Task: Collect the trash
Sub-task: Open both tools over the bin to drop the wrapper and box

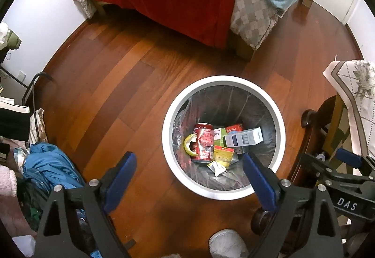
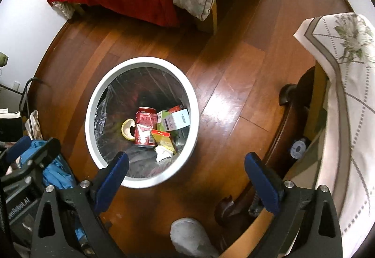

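Observation:
A white round bin [image 1: 168, 140] with a clear liner stands on the wooden floor; it also shows in the right wrist view [image 2: 92, 103]. Inside lie a red can [image 1: 204, 143], a yellow peel [image 1: 188, 145], a white box [image 1: 243, 139], a yellow packet [image 1: 222, 154], a crumpled paper [image 1: 218, 167] and other small boxes. My left gripper [image 1: 188, 174] is open and empty above the bin's near rim. My right gripper [image 2: 186, 174] is open and empty, just right of the bin. The right gripper also shows at the right edge of the left wrist view [image 1: 339, 171].
A bed [image 1: 178, 4] with a red sheet and blue blanket stands at the back. A table with a floral cloth [image 2: 346, 98] and a dark wooden chair [image 2: 288, 117] are on the right. Blue clothes [image 1: 49, 166] lie on the left. A white slipper [image 2: 189, 237] is below.

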